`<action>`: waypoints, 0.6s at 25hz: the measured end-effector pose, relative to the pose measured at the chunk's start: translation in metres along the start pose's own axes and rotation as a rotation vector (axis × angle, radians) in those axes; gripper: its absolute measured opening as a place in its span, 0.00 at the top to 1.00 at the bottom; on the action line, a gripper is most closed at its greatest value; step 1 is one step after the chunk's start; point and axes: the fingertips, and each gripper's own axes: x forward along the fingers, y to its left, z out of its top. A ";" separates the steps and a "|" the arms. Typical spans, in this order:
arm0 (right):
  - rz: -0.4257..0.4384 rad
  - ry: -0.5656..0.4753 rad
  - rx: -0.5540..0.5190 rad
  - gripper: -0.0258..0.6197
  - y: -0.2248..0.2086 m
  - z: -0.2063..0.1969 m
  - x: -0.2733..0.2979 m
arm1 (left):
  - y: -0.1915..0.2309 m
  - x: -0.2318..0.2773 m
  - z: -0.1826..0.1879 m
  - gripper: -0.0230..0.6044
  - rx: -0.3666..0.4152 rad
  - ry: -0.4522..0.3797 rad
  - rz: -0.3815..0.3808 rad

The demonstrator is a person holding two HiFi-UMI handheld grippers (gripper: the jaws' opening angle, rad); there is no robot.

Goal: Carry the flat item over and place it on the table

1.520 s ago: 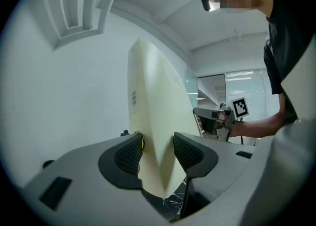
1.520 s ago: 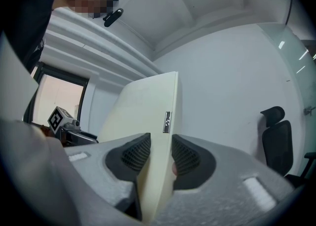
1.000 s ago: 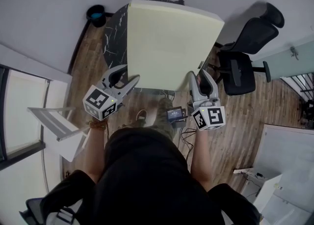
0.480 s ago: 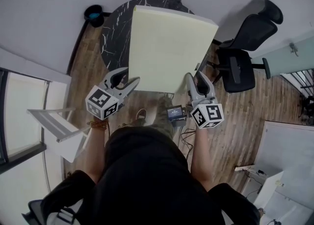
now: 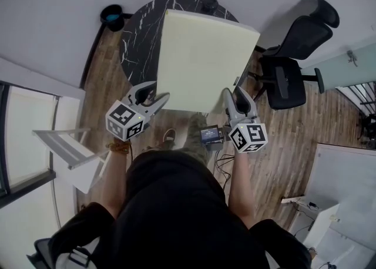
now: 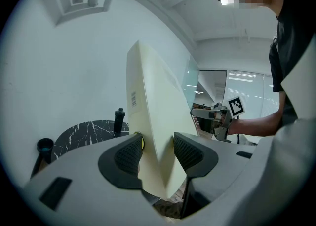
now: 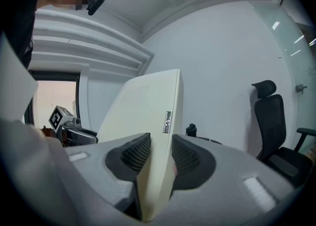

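- The left gripper is clamping the near left corner of the pale yellow panel, with both ribbed pads pressing on its faces.
- The right gripper is pinching the near right corner in the same way, so neither tool is empty.
- The panel is hanging in the air between them. Its near edge is at the jaws and its far part is reaching out over the black marbled table, seemingly not resting on it yet.
- All the weight is hanging out beyond two small corner grips. The slab could be levering down and sliding through the pads if either squeeze is easing too early.
- If one hand is dropping faster than the other, the panel is likely twisting, and a corner could be working loose.
- A dark bottle is standing at the table's far rim, just past the panel's far edge. Pushing the slab forward while setting it down is risking knocking the bottle over.
- The round top is looking narrower than the panel is long, so a landing off centre could be leaving it overhanging and tipping.
- The office chair is sitting near the right side, and swinging that way could be catching a corner on it.
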 end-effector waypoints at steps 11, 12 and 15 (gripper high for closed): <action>0.007 0.023 0.018 0.75 0.000 -0.009 0.005 | 0.004 0.000 -0.006 0.65 -0.016 0.017 0.008; 0.007 0.024 0.019 0.75 -0.001 -0.009 0.006 | 0.005 0.001 -0.007 0.65 -0.017 0.017 0.007; 0.004 0.030 0.022 0.75 -0.003 -0.012 0.008 | 0.007 0.003 -0.007 0.65 -0.018 0.019 0.003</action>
